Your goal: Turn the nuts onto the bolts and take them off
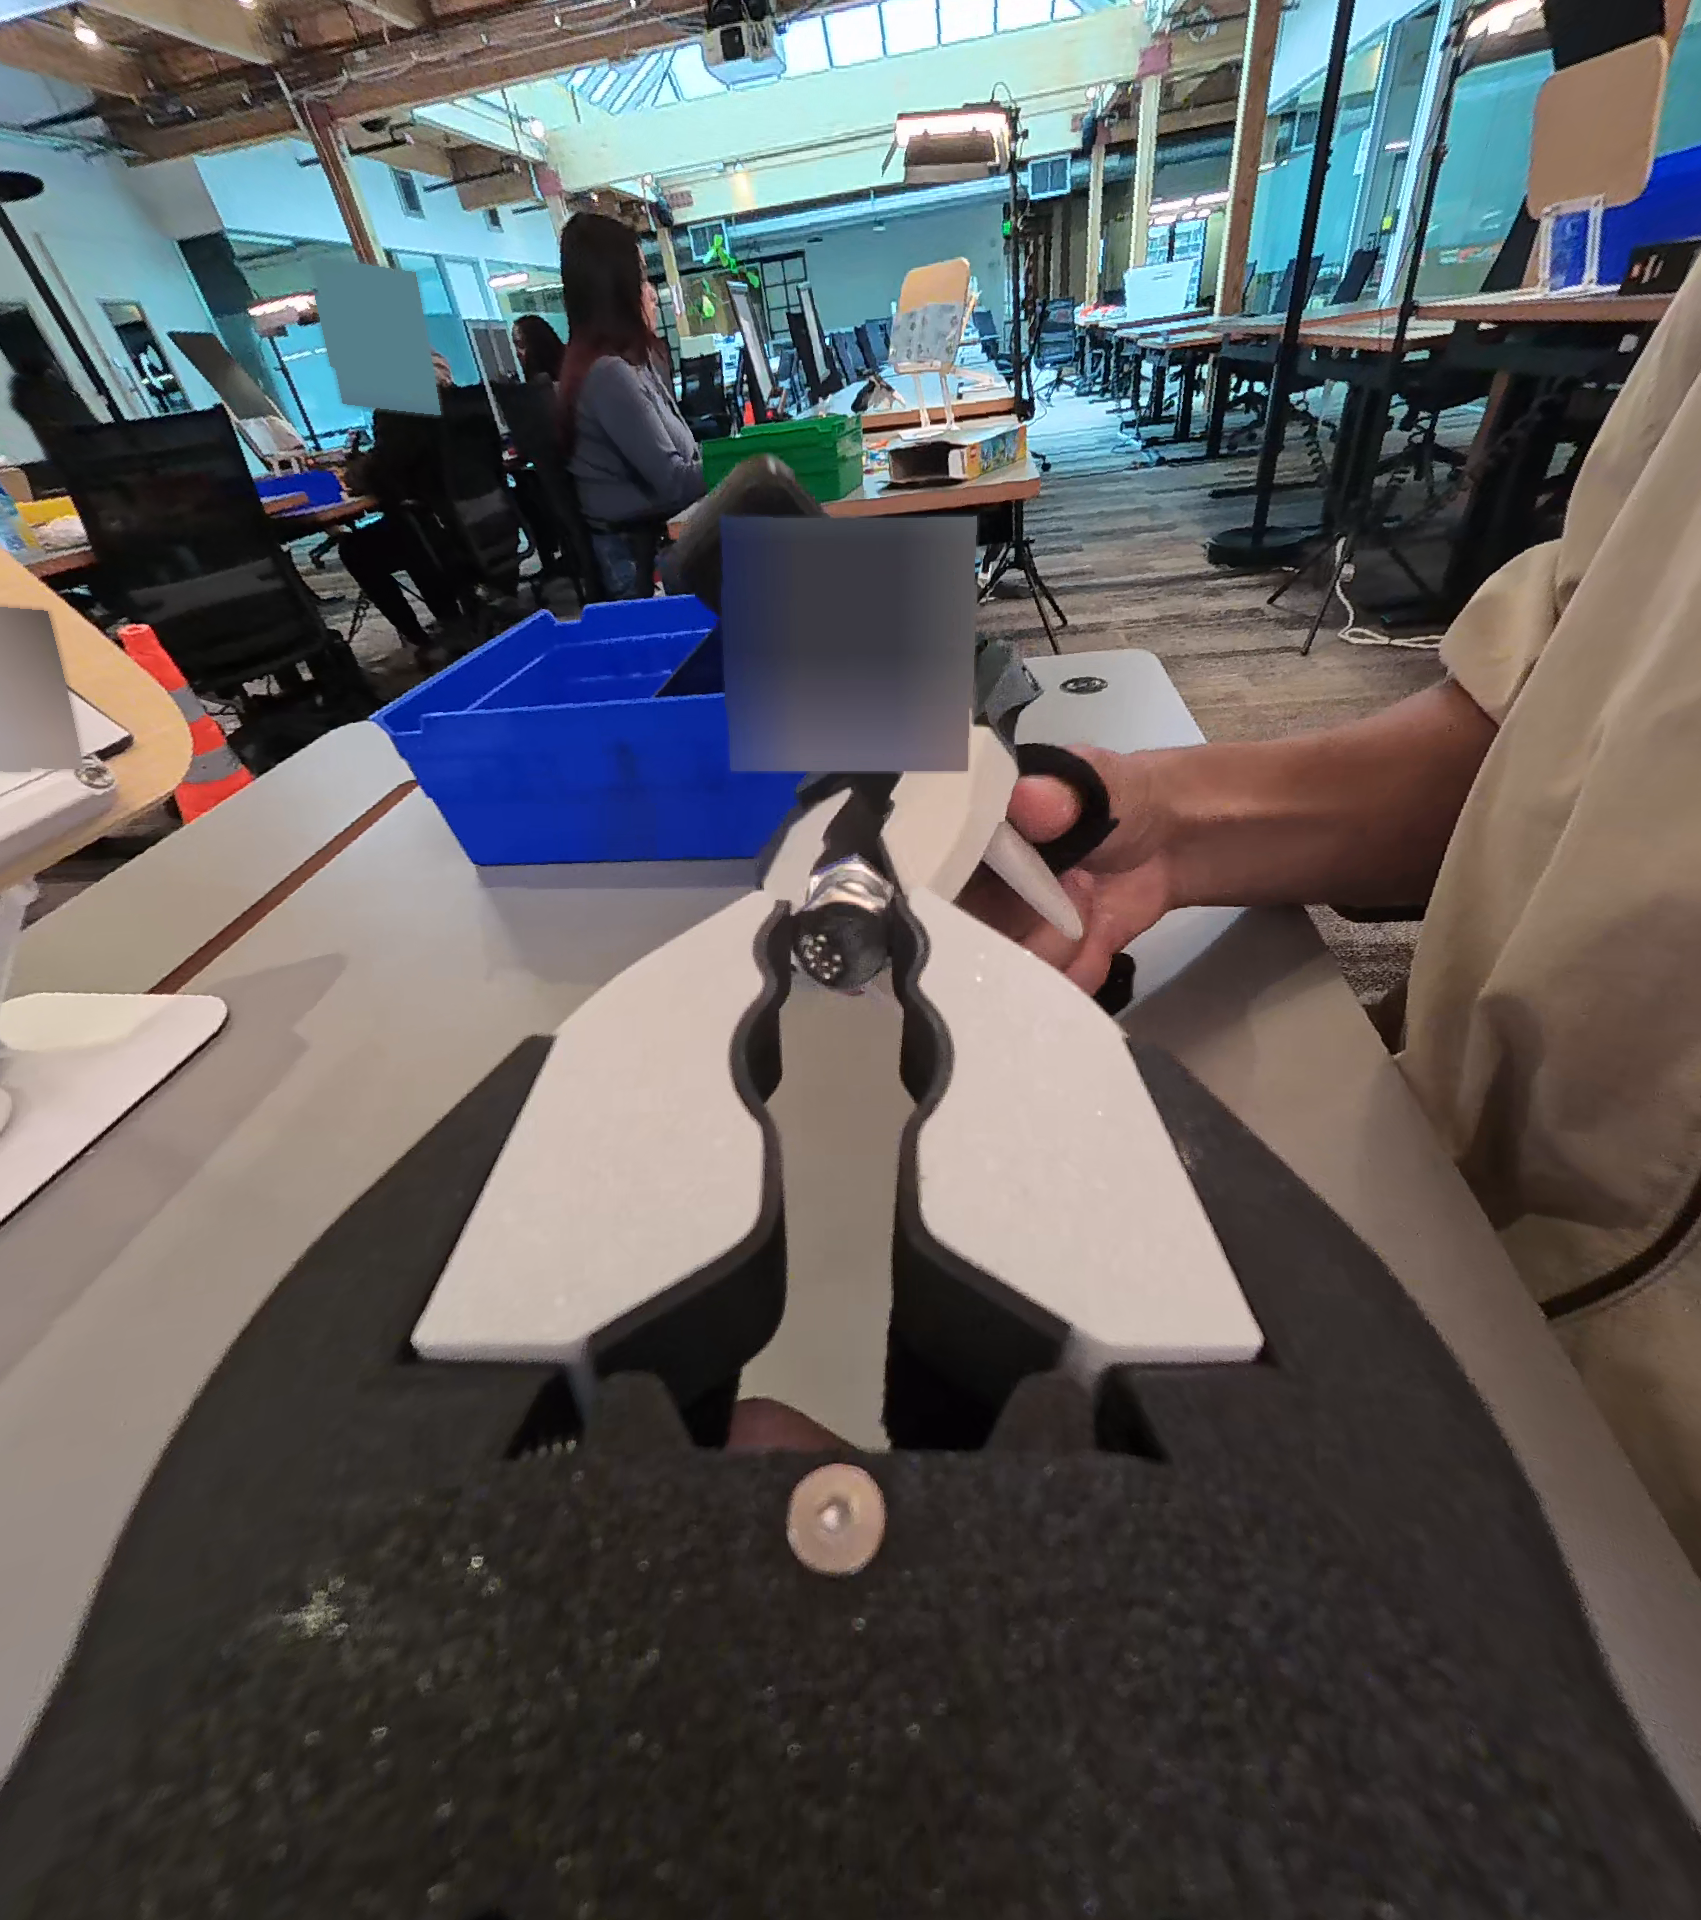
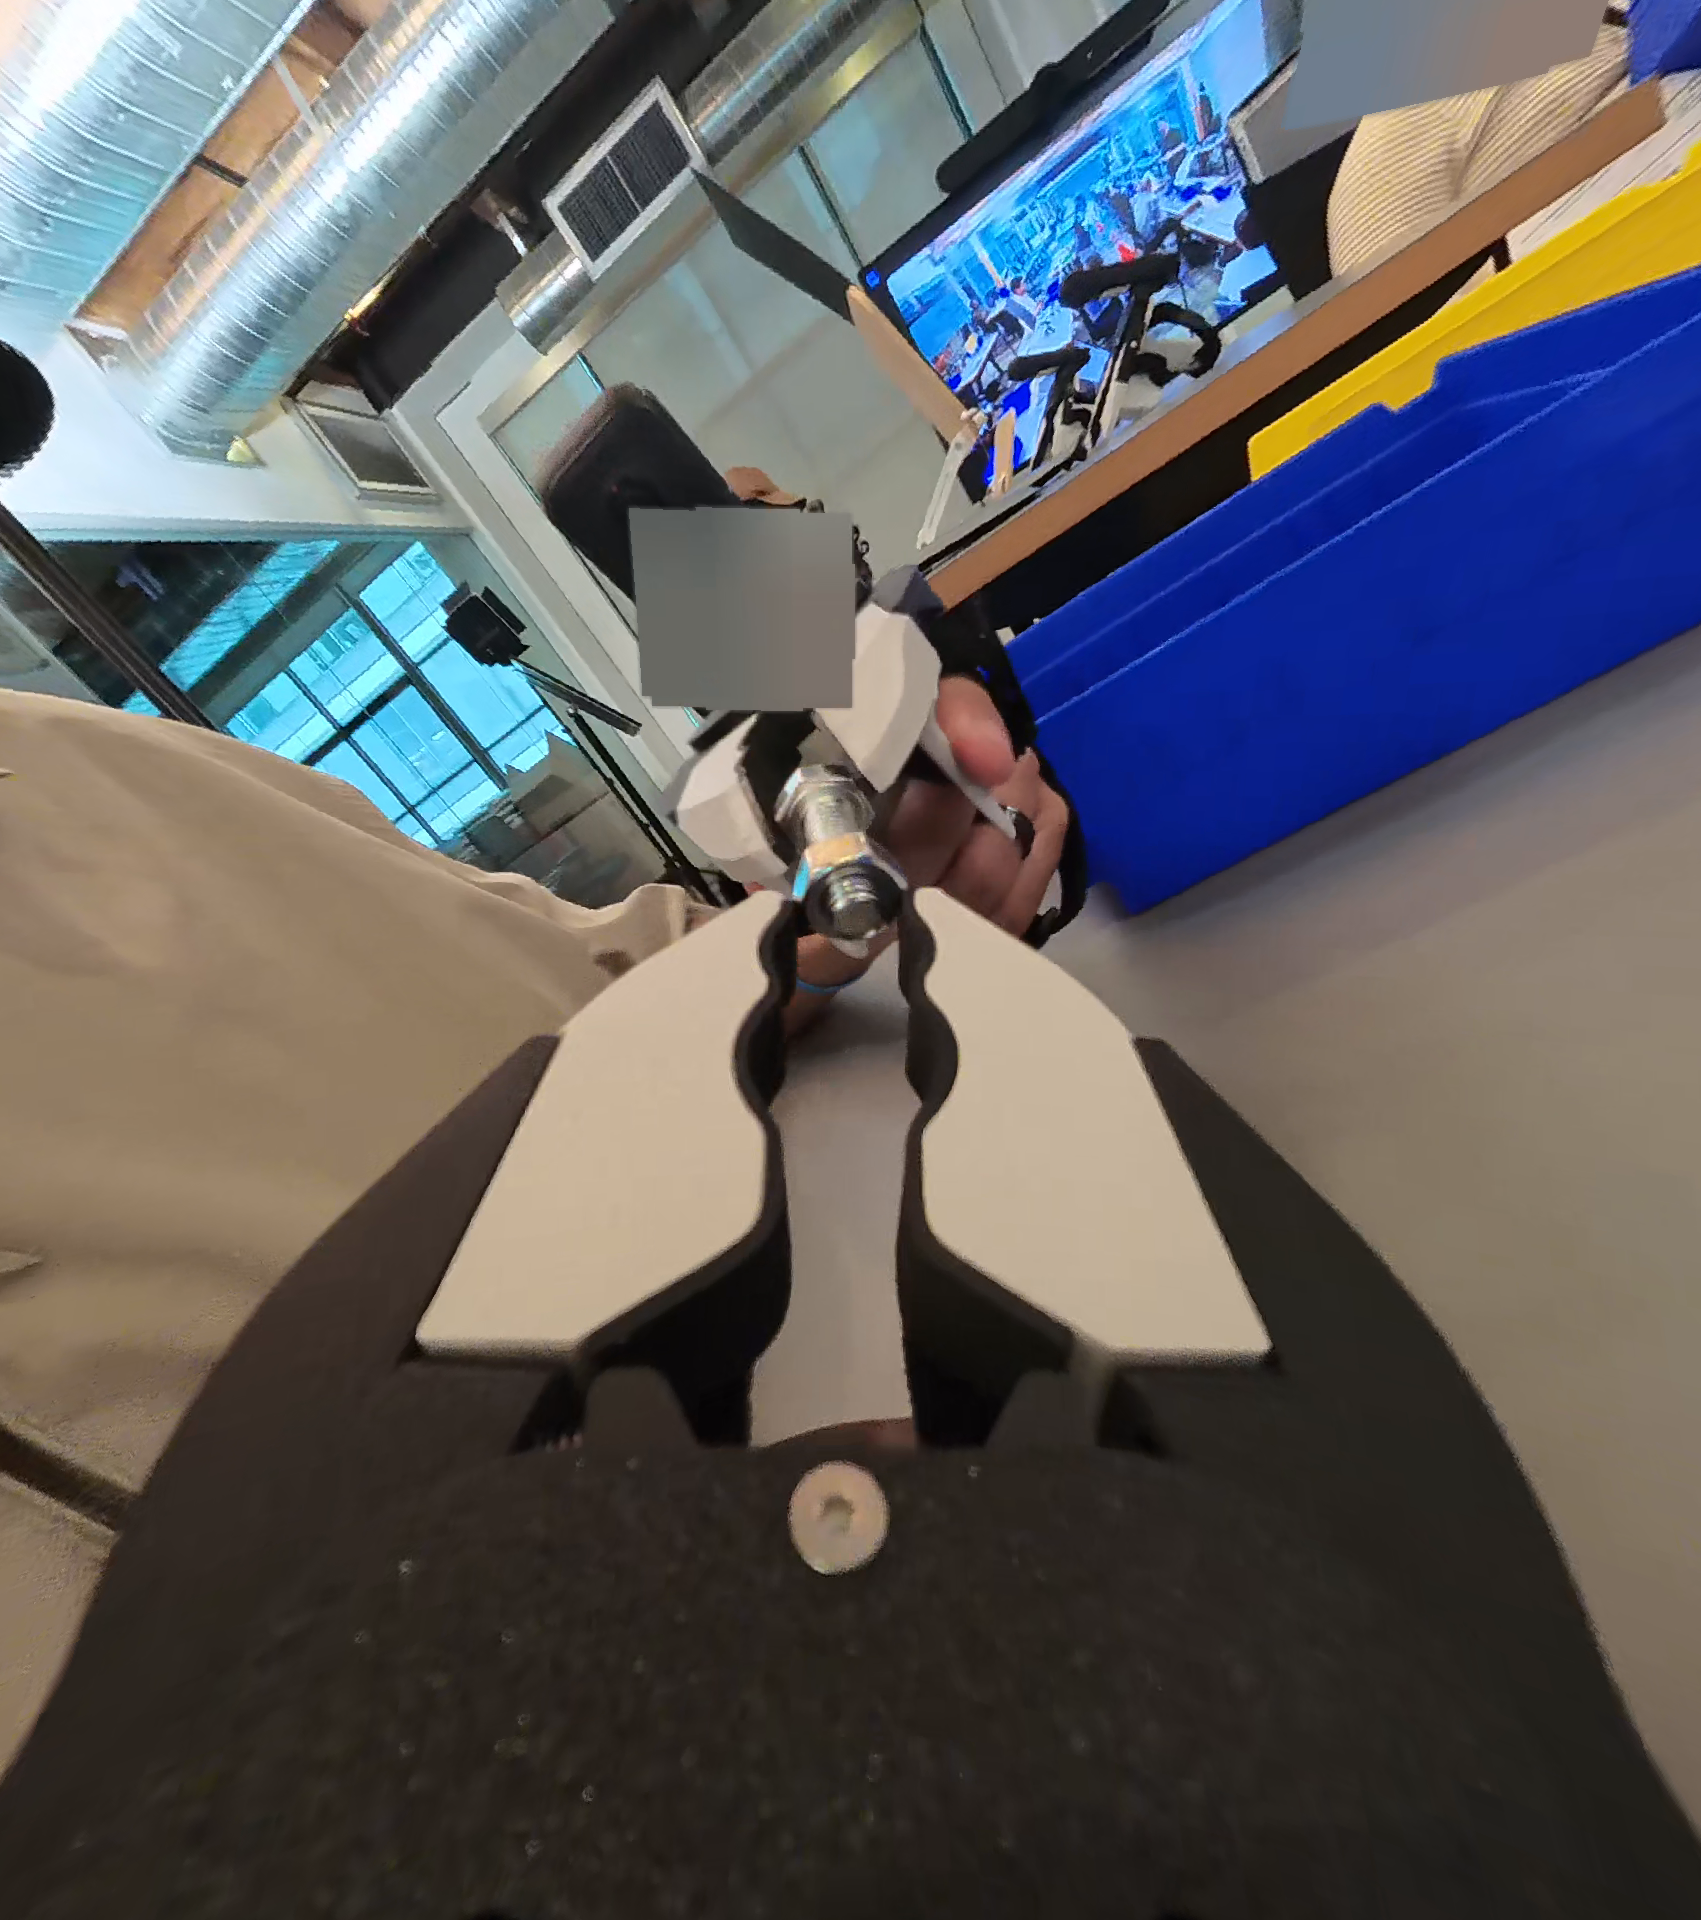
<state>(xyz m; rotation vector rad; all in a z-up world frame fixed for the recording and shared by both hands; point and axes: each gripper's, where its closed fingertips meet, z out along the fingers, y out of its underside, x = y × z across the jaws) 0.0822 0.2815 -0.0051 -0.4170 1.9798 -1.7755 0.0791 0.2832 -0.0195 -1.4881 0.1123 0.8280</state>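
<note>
**Q:** Item one, left wrist view?

**A:** Left gripper [image 1: 838, 935], jaws closed on the head end of the bolt [image 1: 830, 951]. It is held in the air over the table [image 1: 513, 987], just in front of the blue bin [image 1: 565, 769] at its right corner. The long axis runs away from the camera, and the shank points at the right gripper [image 1: 856, 831] opposite.

**Q:** Hazards?

**A:** The head is pinched only at the fingertips. My guess is that twisting from the far end could spin or tilt it in the pads.

**Q:** Item two, right wrist view?

**A:** Right gripper [image 2: 846, 920], jaws narrow, one on each side of the threaded end. Whether they actually press on anything, I cannot tell. The nut [image 2: 830, 862] sits on the thread just short of the tip, to the left of the blue bin. The axis is the same, with the tip pointing at this camera.

**Q:** Hazards?

**A:** If the two grippers come out of line, the nut could bind. Only a few threads appear to hold it, so one turn outward might free it, and an unpinched nut would drop to the table.
</note>
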